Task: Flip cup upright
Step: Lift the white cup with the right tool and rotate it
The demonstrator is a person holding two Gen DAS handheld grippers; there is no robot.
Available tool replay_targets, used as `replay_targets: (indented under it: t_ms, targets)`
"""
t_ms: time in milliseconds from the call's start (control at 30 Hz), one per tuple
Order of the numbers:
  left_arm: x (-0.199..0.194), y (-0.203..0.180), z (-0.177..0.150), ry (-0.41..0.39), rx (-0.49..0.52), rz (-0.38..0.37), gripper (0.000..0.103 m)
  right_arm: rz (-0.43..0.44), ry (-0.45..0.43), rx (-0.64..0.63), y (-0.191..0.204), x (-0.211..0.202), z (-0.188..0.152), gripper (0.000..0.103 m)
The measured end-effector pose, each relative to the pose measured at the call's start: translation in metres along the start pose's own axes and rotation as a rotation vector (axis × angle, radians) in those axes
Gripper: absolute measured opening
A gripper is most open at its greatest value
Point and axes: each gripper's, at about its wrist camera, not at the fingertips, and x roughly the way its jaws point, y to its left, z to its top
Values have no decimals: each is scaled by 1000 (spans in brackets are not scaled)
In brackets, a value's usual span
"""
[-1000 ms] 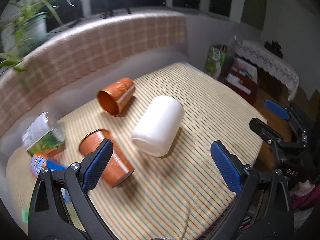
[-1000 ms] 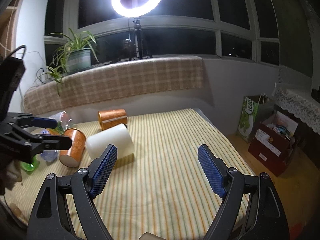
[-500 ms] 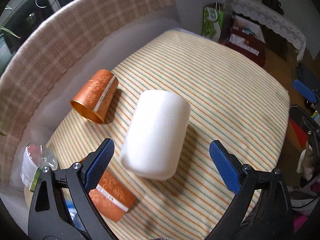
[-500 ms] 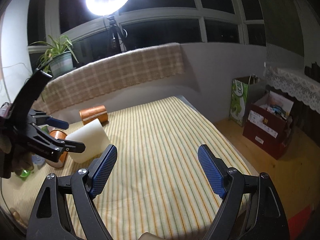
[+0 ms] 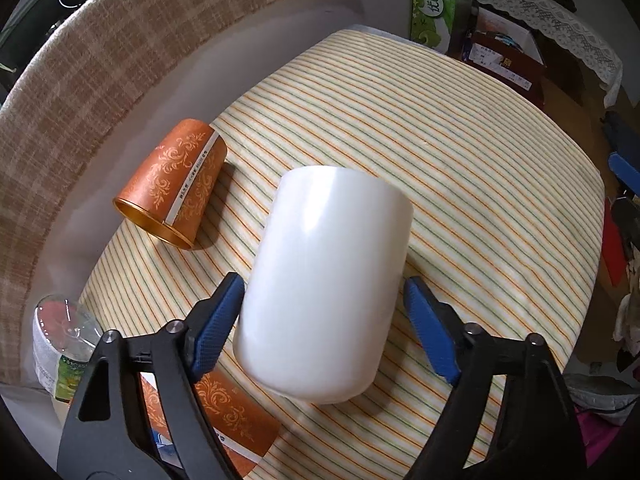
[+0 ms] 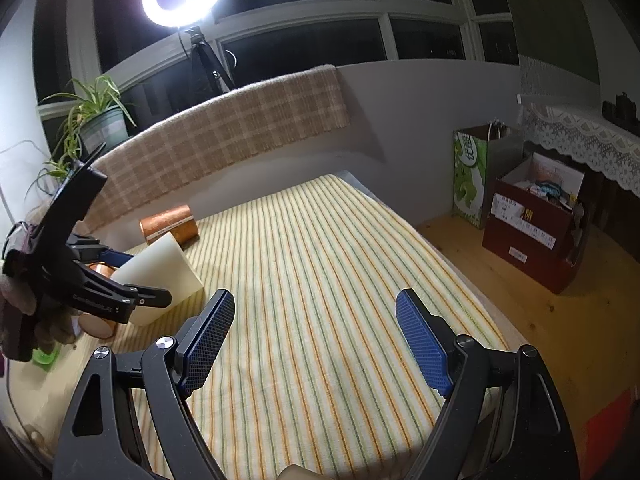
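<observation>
Cup (image 5: 324,280) lies on its side on the striped surface (image 5: 460,168), smooth, white, likely light and slippery. Left gripper (image 5: 324,324) straddles it wide open, holding nothing yet; mid-body looks the safest hold. Right gripper (image 6: 316,344) hangs open, empty.

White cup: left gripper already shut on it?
No. The left gripper is open, its blue pads straddling the white cup lying on its side, with a gap at the right pad.
</observation>
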Motion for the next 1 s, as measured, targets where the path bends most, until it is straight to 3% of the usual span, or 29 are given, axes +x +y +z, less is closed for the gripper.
replay_targets:
  t_ms: [567, 833, 1000]
  targets:
    - [-22, -5, -5, -80, -66, -16, 78, 3, 4, 30, -1, -4, 1, 83]
    - [-70, 3, -32, -172, -212, -37, 78, 33, -1, 20, 8, -12, 1, 83]
    - [-99, 13, -71, -234, -393, -87, 78, 56, -4, 6, 17, -14, 2, 83]
